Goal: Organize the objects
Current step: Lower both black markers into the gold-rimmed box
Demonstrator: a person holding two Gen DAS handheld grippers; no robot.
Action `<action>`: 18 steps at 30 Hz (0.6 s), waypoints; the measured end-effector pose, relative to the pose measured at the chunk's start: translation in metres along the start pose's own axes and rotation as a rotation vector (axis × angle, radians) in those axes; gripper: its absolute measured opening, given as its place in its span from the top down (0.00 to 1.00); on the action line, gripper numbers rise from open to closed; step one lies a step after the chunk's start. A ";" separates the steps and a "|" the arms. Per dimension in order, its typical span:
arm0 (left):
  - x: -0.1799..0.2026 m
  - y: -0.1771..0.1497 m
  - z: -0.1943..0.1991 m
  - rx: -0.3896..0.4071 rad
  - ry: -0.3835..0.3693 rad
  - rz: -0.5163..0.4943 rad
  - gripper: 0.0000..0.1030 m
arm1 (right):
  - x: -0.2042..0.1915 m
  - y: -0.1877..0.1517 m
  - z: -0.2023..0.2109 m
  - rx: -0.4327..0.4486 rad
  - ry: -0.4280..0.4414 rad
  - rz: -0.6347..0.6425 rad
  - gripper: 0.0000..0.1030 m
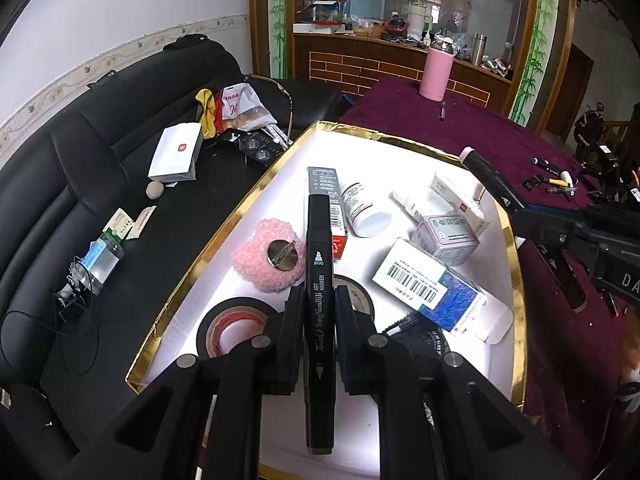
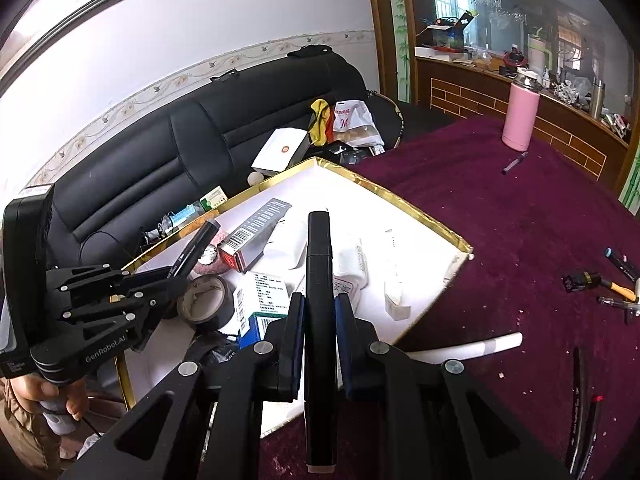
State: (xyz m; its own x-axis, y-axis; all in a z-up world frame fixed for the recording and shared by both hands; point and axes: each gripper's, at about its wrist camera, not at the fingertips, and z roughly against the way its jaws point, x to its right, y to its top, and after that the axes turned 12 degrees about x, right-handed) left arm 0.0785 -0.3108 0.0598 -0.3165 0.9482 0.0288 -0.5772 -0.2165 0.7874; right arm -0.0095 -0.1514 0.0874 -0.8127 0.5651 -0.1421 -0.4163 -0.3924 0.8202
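Note:
A gold-rimmed white tray lies on the purple tablecloth and holds boxes, tape rolls, a white bottle and a pink fuzzy clip. My left gripper hangs over the tray, shut on a black art marker that points forward along its fingers. My right gripper is shut on a second black marker above the tray's near edge. In the left wrist view the right gripper comes in from the right with its pale-tipped marker. In the right wrist view the left gripper and its marker show at the left.
A pink bottle stands at the table's far side, with a pen near it. Loose pens and a white roll lie on the cloth to the right. A black sofa with clutter runs along the left.

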 end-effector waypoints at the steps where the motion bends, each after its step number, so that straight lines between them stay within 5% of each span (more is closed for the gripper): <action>1: 0.000 0.000 -0.001 -0.002 0.001 0.002 0.86 | -0.001 0.000 -0.003 -0.004 0.007 -0.005 0.84; 18: -0.009 -0.006 -0.024 -0.037 0.015 0.026 0.86 | -0.008 -0.007 -0.046 -0.083 0.064 -0.044 0.84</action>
State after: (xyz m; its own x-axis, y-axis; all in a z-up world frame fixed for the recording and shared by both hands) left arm 0.0668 -0.3236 0.0406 -0.3423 0.9388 0.0395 -0.5960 -0.2494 0.7632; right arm -0.0185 -0.1861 0.0574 -0.8163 0.5364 -0.2144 -0.4823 -0.4285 0.7641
